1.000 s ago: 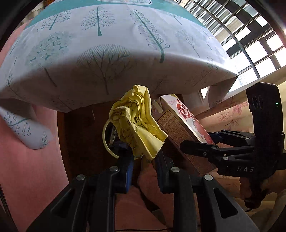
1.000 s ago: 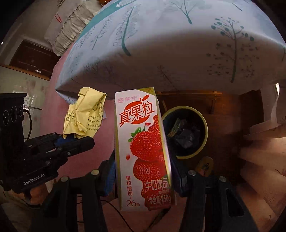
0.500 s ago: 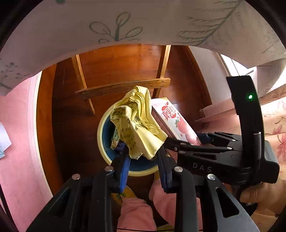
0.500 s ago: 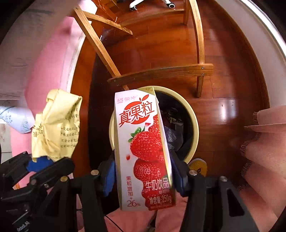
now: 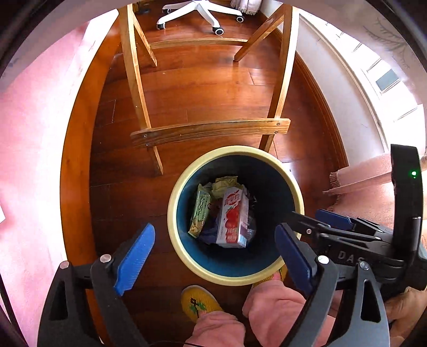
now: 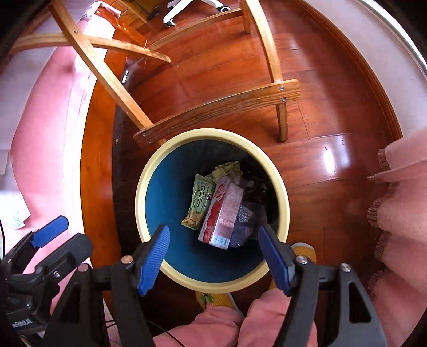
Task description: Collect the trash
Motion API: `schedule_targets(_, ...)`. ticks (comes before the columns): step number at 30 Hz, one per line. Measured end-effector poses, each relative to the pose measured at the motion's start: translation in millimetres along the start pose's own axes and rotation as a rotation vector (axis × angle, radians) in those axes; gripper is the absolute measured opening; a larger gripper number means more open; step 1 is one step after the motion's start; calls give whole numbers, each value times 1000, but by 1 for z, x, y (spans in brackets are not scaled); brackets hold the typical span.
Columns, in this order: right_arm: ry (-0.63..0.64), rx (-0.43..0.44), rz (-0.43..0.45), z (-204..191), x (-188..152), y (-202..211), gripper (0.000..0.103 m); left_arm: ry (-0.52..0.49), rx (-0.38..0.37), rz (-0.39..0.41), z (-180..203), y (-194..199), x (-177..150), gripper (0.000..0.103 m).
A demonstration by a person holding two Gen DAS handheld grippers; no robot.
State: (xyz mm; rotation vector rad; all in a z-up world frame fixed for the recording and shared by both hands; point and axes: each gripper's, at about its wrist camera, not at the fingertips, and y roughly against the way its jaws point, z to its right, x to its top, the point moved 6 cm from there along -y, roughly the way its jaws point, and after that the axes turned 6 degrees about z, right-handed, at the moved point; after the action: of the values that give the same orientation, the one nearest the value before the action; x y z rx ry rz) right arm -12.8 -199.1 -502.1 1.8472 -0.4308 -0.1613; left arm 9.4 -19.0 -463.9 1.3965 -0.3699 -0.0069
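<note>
A round bin with a cream rim (image 5: 184,256) (image 6: 141,213) and dark blue inside stands on the wood floor below both grippers. In it lie the strawberry milk carton (image 5: 232,217) (image 6: 221,215), the crumpled yellow paper (image 5: 224,182) (image 6: 226,169) and a green snack wrapper (image 5: 200,211) (image 6: 197,201). My left gripper (image 5: 213,256) is open and empty above the bin's near rim. My right gripper (image 6: 214,256) is open and empty above the bin, and it shows at the right of the left wrist view (image 5: 331,224).
A wooden chair frame (image 5: 210,130) (image 6: 218,106) stands just beyond the bin. A pink bedspread (image 5: 29,160) hangs at the left and pink cloth (image 6: 400,202) at the right. The person's yellow slippers (image 5: 198,301) and pink trouser legs are under the grippers. A white office-chair base (image 5: 200,13) is far back.
Both grippers have opened over the bin. The yellow paper and the strawberry carton have dropped into it. The views have tilted down from the bed to the floor.
</note>
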Motion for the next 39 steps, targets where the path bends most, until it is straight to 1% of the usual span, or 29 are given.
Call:
schedule_targets(4,-20,-3,27,-3,1,18,70,-12,12,3,-3,4,0,90)
schedule_targets(7,-21,-13,49,-8,3,33,70,-18,21,2,-2,16,2,90)
schedule_targets(15,-8,-48,98,-29,10,90,70,-13,23,7,2,68,12,90)
schedule_targets(20,-2,-59,129,-43,13,131,70,-11,32,38,3,114,20,90)
schedule_targets(25,21,-63,158,-62,11,178,70,9,62,73,-1,167,33,90)
schedule_targets(30,51,-61,194,-84,10,230,70,28,66,151,-4,232,49,90)
schedule_targets(35,82,-65,230,-105,10,281,70,16,62,217,-2,290,66,90)
schedule_targets(39,99,-58,285,-120,17,322,70,9,63,258,0,330,81,90)
